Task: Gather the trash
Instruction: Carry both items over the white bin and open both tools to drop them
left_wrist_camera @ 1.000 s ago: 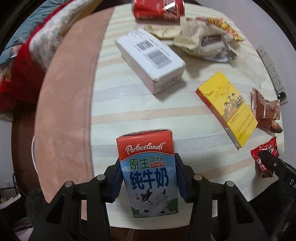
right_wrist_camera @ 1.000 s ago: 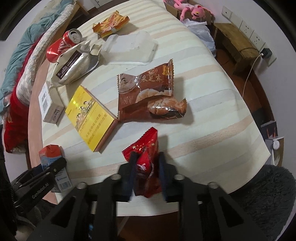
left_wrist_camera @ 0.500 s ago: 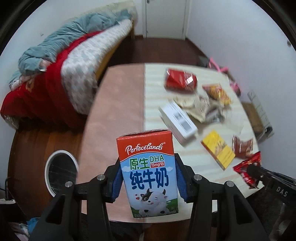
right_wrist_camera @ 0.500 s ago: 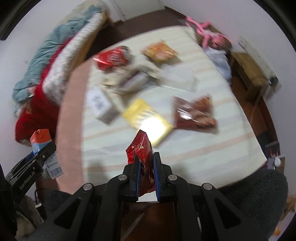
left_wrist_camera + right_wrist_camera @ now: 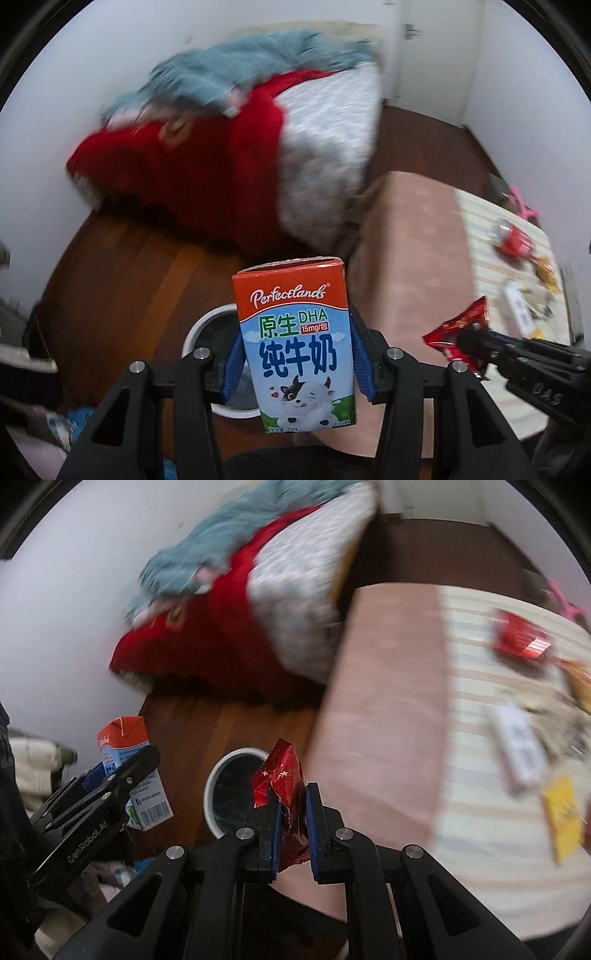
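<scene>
My left gripper (image 5: 295,354) is shut on an upright milk carton (image 5: 295,343), red on top and blue below. It hangs over a white-rimmed round bin (image 5: 207,325) on the wooden floor. My right gripper (image 5: 290,812) is shut on a red foil snack wrapper (image 5: 282,775), held just right of the same bin (image 5: 229,790). The carton (image 5: 125,746) and left gripper show at the left of the right wrist view. The wrapper (image 5: 461,328) shows at the right of the left wrist view.
A table with a pink edge (image 5: 384,709) and striped cloth (image 5: 480,812) lies to the right, bearing a red can (image 5: 521,635), a white box (image 5: 517,738), a yellow box (image 5: 565,812) and wrappers. A heap of red, grey and blue bedding (image 5: 258,140) lies behind.
Both grippers have swung left, away from the table and toward the floor bin, each still holding its item. The bin now sits right behind the carton and wrapper.
</scene>
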`<action>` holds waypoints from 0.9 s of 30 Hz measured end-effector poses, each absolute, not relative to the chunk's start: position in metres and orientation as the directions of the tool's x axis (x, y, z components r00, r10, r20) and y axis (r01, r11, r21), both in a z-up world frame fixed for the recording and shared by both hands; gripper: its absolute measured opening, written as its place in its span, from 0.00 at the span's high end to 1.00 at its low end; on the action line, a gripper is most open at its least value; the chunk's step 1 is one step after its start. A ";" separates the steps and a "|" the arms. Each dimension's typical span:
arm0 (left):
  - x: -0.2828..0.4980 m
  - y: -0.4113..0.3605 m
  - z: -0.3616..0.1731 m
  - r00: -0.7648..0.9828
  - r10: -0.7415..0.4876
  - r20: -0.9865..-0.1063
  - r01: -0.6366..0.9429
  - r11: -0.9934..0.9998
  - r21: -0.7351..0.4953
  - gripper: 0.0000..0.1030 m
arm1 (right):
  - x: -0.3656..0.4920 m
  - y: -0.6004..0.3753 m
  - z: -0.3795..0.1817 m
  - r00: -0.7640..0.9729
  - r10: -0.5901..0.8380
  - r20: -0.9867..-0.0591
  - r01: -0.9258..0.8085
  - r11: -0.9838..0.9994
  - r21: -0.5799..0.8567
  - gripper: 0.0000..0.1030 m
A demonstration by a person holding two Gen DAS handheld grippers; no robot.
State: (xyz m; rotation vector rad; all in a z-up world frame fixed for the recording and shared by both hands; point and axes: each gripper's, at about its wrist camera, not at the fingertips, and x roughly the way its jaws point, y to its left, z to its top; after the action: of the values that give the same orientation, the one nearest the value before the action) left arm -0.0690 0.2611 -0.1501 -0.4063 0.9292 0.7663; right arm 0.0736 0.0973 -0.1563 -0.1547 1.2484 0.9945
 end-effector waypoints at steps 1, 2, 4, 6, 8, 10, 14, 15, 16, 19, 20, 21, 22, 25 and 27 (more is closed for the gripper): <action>-0.078 0.279 -0.162 0.347 0.410 -0.844 -0.762 0.648 0.002 0.56 | 0.064 0.123 -0.167 -0.048 0.532 -0.846 -0.717 0.571 0.400 0.88; -0.085 0.291 -0.171 0.334 0.401 -0.853 -0.773 0.634 -0.005 0.56 | 0.057 0.141 -0.176 -0.066 0.520 -0.851 -0.729 0.557 0.397 0.88; -0.099 0.320 -0.197 0.302 0.356 -0.884 -0.800 0.599 -0.032 0.56 | 0.040 0.185 -0.204 -0.120 0.485 -0.866 -0.760 0.517 0.394 0.88; -0.115 0.351 -0.229 0.292 0.279 -0.915 -0.821 0.564 -0.089 0.55 | 0.028 0.221 -0.239 -0.159 0.434 -0.887 -0.775 0.501 0.385 0.88; -0.128 0.376 -0.262 0.274 0.226 -0.935 -0.846 0.518 -0.123 0.55 | 0.017 0.249 -0.271 -0.203 0.384 -0.901 -0.786 0.485 0.384 0.88; -0.136 0.397 -0.294 0.272 0.141 -0.952 -0.855 0.490 -0.171 0.54 | 0.005 0.274 -0.308 -0.235 0.324 -0.916 -0.793 0.481 0.374 0.88; -0.154 0.424 -0.345 0.276 0.021 -0.961 -0.890 0.384 -0.247 0.52 | -0.010 0.305 -0.359 -0.275 0.250 -0.928 -0.796 0.483 0.366 0.88; -0.158 0.429 -0.356 0.261 0.011 -0.965 -0.902 0.358 -0.240 0.51 | -0.012 0.314 -0.369 -0.281 0.236 -0.930 -0.798 0.481 0.363 0.88; -0.160 0.432 -0.360 0.255 0.010 -0.967 -0.911 0.339 -0.237 0.49 | -0.016 0.320 -0.378 -0.285 0.222 -0.933 -0.802 0.478 0.359 0.88; -0.176 0.443 -0.371 0.231 0.022 -0.973 -0.936 0.277 -0.216 0.00 | -0.025 0.339 -0.399 -0.297 0.182 -0.937 -0.814 0.465 0.348 0.82; -0.179 0.444 -0.372 0.225 0.030 -0.974 -0.941 0.264 -0.210 0.00 | -0.025 0.344 -0.404 -0.299 0.166 -0.940 -0.818 0.463 0.342 0.75; -0.180 0.444 -0.372 0.217 0.033 -0.976 -0.945 0.257 -0.201 0.00 | -0.025 0.350 -0.412 -0.299 0.146 -0.943 -0.820 0.466 0.332 0.55; -0.185 0.441 -0.372 0.205 0.044 -0.978 -0.949 0.255 -0.187 0.00 | -0.025 0.353 -0.417 -0.296 0.130 -0.946 -0.822 0.469 0.322 0.32; -0.191 0.439 -0.368 0.139 0.103 -0.985 -0.955 0.276 -0.106 0.00 | -0.025 0.354 -0.421 -0.257 0.105 -0.961 -0.847 0.454 0.277 0.07; -0.193 0.433 -0.365 0.096 0.151 -0.984 -0.958 0.281 -0.051 0.00 | -0.024 0.353 -0.422 -0.202 0.080 -0.976 -0.868 0.446 0.217 0.00</action>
State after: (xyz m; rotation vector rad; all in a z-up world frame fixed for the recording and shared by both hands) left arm -0.1927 0.4326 -0.3645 -0.9221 1.1560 1.0239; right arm -0.0240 0.3535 -0.4224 -0.7208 1.5272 1.0134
